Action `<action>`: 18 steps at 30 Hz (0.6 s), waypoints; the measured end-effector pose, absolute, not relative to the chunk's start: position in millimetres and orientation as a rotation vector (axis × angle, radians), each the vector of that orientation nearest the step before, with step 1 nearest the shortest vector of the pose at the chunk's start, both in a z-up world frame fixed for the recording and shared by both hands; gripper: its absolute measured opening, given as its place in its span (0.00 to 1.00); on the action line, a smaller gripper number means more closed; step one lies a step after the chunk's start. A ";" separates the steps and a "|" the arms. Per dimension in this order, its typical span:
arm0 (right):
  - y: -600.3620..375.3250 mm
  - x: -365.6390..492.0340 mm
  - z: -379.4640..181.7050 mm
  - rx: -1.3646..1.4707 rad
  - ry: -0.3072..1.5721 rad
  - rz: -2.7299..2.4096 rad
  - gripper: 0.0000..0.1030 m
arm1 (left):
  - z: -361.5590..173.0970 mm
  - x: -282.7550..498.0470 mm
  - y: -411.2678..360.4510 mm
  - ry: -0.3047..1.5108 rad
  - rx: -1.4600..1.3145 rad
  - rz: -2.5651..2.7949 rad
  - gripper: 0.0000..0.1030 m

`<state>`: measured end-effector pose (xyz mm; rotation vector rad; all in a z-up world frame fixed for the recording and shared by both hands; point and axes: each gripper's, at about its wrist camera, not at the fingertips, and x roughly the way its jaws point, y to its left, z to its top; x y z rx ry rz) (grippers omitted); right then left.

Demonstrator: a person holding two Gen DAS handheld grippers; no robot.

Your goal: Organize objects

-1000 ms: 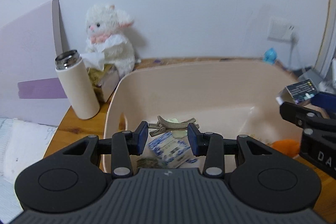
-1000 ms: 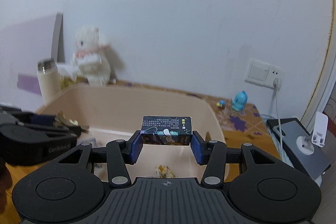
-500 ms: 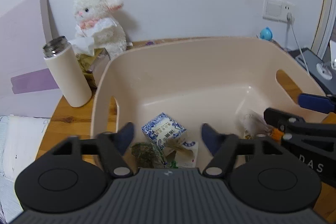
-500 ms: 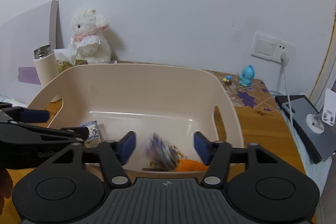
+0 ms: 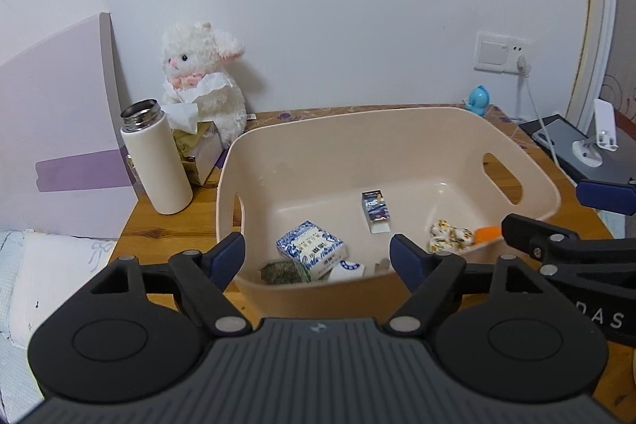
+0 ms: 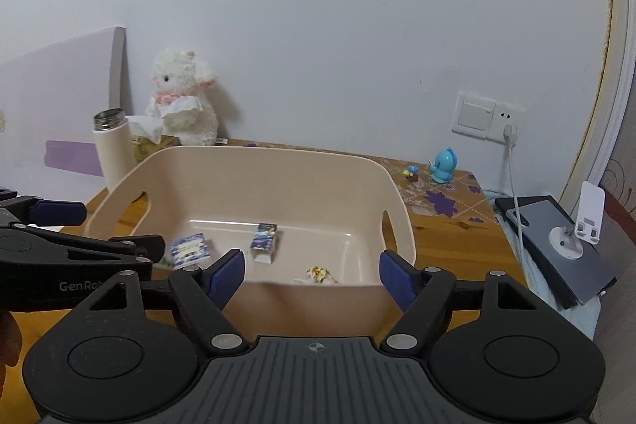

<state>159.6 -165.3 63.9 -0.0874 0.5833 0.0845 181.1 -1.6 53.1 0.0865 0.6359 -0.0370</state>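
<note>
Left gripper [image 5: 318, 255] spread wide, nothing between its blue pads [image 5: 228, 253], held just short of the near wall of the beige bin [image 5: 397, 130]. Right gripper [image 6: 312, 271] likewise wide open and empty, facing the same bin [image 6: 278, 155] from its near side, the two tools side by side and close together.

Ahead of the left fingers, on the bin floor: a blue-and-white patterned box [image 5: 311, 248], tilted, with a greenish packet [image 5: 283, 271] touching it on the near left and a white item with blue print [image 5: 349, 268] just beside it on the near right. Farther in, a small dark blue box [image 5: 375, 209] lying flat, its white end toward the gripper. Off to the right of that, a yellow-flowered wrapped piece [image 5: 451, 235] and an orange object [image 5: 487, 234] beside it, partly hidden behind the right tool.

Same dark blue box [image 6: 264, 241] seen just beyond the right gripper's left finger, apart from the patterned box [image 6: 190, 249] farther left.

Beyond the bin to the left, on the wooden table [image 5: 159, 229]: a cream bottle [image 5: 156, 157] with metal neck, upright, a tissue box [image 5: 200, 150] and a white plush lamb [image 5: 202, 82] against the wall. Far right, a small blue figurine [image 6: 443, 165].
</note>
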 end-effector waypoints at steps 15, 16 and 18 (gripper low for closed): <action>-152.3 82.2 79.0 -0.128 0.567 0.114 0.77 | 62.8 98.8 5.2 0.635 0.071 -0.039 0.79; -151.4 78.3 79.2 -0.129 0.564 0.115 0.77 | 63.2 94.5 5.8 0.638 0.069 -0.040 0.79; -149.9 70.3 79.5 -0.138 0.565 0.121 0.77 | 63.0 86.4 7.1 0.648 0.070 -0.039 0.79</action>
